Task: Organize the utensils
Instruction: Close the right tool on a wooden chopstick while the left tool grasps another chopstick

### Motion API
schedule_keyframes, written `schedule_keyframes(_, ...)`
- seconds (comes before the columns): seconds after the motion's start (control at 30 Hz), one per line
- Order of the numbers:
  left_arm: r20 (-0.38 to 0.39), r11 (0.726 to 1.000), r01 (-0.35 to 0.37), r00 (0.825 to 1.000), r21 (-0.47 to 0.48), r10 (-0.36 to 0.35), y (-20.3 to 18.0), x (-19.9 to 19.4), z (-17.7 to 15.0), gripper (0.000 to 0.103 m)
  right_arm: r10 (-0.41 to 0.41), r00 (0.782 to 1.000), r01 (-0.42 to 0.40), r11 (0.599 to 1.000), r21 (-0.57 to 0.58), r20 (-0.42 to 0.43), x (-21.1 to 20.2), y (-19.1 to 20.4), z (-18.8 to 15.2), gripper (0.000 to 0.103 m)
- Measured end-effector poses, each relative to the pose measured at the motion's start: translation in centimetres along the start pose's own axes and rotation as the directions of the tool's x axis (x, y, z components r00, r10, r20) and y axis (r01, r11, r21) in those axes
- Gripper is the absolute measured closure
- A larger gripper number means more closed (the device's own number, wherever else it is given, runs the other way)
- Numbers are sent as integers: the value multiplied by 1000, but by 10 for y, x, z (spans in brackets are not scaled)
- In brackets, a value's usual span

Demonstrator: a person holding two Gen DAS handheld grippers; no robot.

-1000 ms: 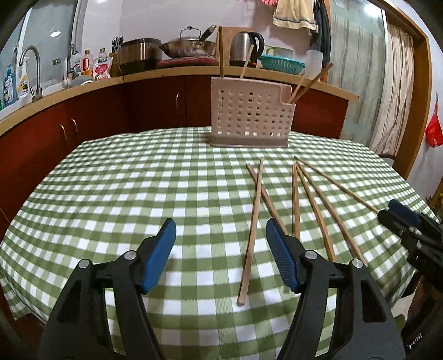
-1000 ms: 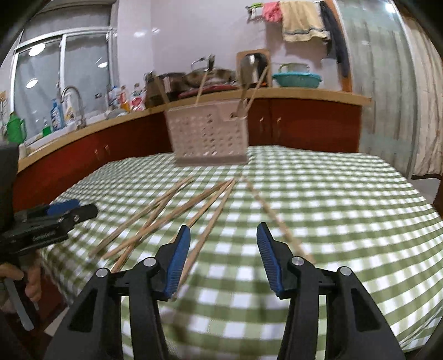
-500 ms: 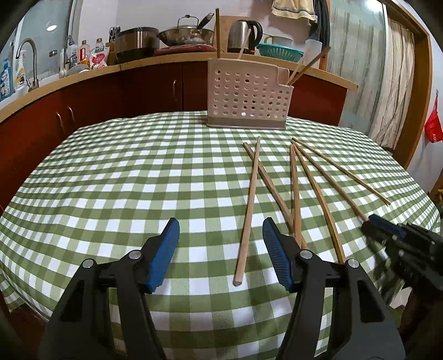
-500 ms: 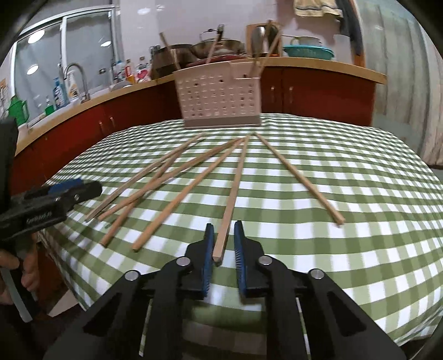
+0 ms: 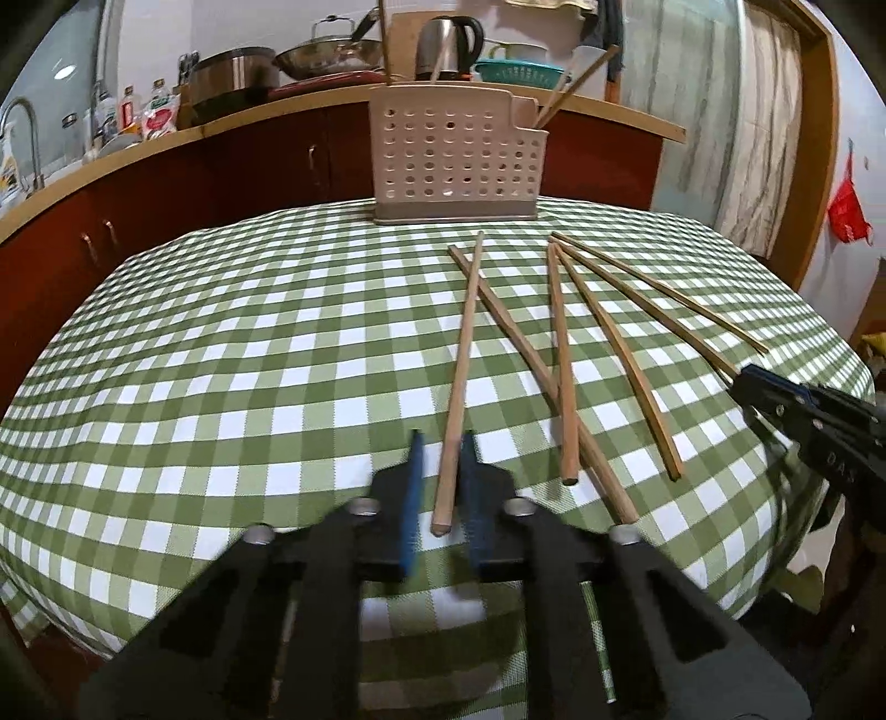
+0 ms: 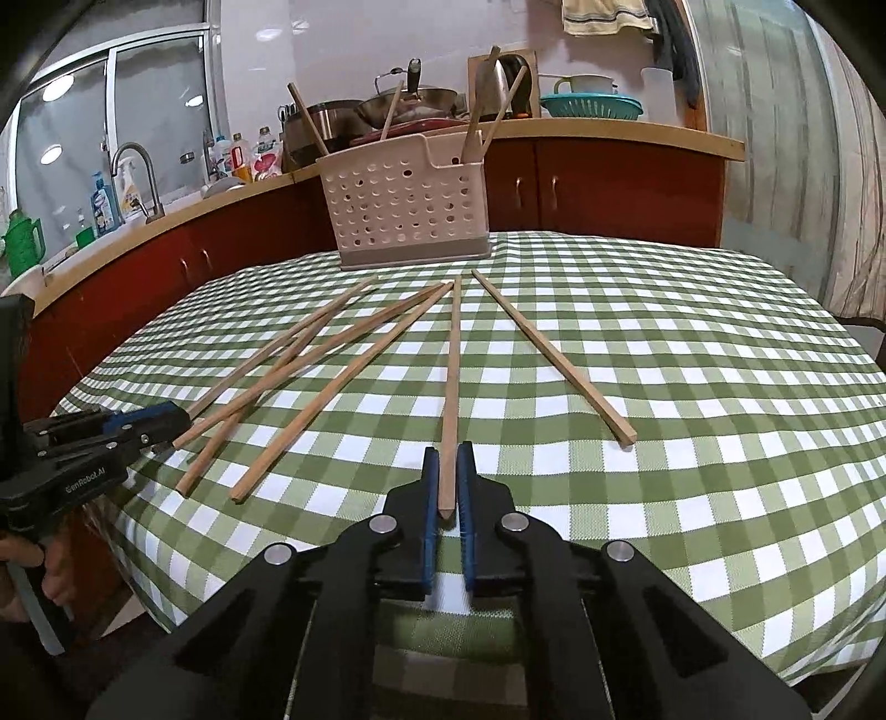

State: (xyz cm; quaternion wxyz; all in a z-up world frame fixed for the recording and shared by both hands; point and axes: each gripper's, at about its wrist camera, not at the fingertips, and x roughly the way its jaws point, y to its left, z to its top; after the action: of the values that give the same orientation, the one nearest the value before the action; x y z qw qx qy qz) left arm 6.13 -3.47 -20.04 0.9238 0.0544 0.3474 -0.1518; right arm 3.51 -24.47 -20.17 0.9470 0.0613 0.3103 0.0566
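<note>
Several wooden chopsticks lie fanned out on a green checked tablecloth. A pale perforated utensil holder stands at the far edge with a few chopsticks upright in it. My left gripper is low over the cloth. Its jaws are closing on the near end of the leftmost chopstick, which lies between the blue pads. My right gripper is closing too, its pads pressed on the near end of another chopstick. Each gripper shows in the other's view, the right gripper and the left gripper.
Loose chopsticks lie between and beside the two held ones. Behind the table runs a red-fronted kitchen counter with a kettle, pots and a sink tap. A hand grips the left tool's handle.
Both grippers sank toward the cloth and their jaws went from wide apart to closed around chopstick ends. The right closed first, the left in the last half second.
</note>
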Motion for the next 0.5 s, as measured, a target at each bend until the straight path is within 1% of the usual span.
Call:
schedule_keyframes(0.17, 16, 1000, 2, 1000, 9, -2, 0, -5, 1, 97, -3, 1000, 3, 1000, -4, 27, -8, 0, 5, 96)
schedule_keyframes(0.33, 82, 999, -25, 996, 26, 23, 0, -24, 9, 97, -11, 996, 13, 1000, -21, 86, -26, 3, 16, 96)
schedule_keyframes(0.5, 146, 999, -40, 989, 13, 38, 5, -46, 21, 97, -12, 988, 17, 999, -32, 151, -44, 5, 30, 96)
